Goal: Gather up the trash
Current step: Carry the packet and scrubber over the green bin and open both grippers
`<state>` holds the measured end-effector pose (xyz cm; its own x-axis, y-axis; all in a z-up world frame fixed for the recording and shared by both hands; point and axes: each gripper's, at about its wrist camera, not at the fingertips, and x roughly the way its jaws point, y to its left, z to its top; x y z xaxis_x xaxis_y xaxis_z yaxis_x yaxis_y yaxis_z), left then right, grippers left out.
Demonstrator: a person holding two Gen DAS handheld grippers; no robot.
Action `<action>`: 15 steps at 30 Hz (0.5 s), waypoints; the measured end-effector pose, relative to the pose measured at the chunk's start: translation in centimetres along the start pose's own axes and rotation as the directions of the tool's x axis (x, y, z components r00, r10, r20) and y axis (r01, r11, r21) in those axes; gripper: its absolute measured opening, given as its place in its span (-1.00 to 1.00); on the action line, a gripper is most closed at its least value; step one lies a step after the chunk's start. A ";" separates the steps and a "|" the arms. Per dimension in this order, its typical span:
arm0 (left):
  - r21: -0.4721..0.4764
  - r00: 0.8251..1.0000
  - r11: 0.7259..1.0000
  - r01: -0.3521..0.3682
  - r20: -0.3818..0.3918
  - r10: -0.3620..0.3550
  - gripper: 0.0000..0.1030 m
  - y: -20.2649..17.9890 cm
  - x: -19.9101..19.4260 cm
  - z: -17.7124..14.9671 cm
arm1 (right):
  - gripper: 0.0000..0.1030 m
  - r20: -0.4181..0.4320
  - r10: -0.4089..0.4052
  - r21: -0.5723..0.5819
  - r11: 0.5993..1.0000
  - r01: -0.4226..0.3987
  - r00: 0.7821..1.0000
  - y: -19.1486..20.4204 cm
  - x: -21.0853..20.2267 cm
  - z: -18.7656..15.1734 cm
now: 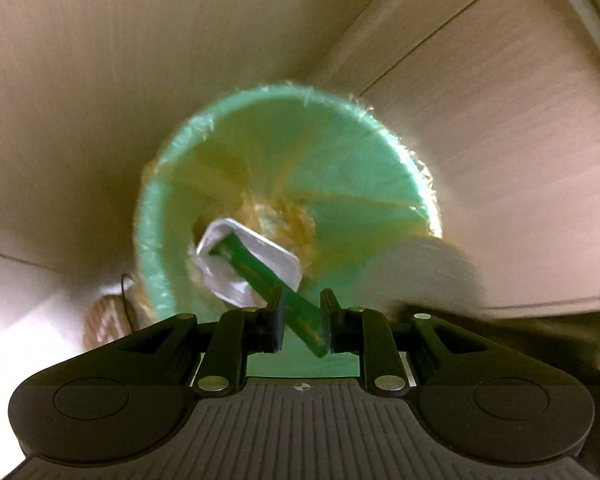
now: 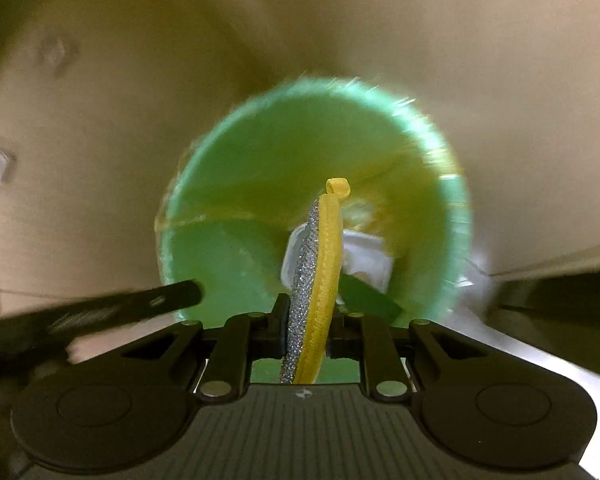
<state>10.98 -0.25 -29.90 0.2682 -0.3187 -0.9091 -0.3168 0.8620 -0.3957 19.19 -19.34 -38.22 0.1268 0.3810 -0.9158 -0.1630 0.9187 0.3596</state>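
While askew, strip (image 1: 300, 312) (green) between gripper (image 1: 302, 320).

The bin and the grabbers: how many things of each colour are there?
Green: 2, the bin and the strip between the left gripper fingers.
White: 1, the tray in the bin.
Yellow and silver: 1, the sponge in the right gripper.
Total: 4
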 end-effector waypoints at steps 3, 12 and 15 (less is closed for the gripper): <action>0.028 0.999 0.999 0.045 -0.008 -0.045 -0.58 0.3 -0.2 -0.5 | -0.69 -0.071 -0.031 -0.134 0.991 0.021 0.997 1.8 6.1 1.1; 0.042 0.996 0.996 0.083 -0.043 -0.081 -0.58 2.4 1.5 -0.5 | -0.68 -0.205 -0.173 -0.476 0.878 0.056 0.963 4.6 18.3 2.1; 0.033 0.996 0.997 0.072 -0.048 -0.070 -0.58 3.2 1.3 0.0 | -0.57 -0.224 -0.216 -0.536 0.842 0.065 0.950 5.0 19.3 2.2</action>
<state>10.28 2.06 -32.33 0.2455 -0.3973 -0.8842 -0.2667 0.8493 -0.4556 22.99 -7.14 -53.66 -0.0637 0.1408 -0.9880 -0.6533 0.7425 0.1479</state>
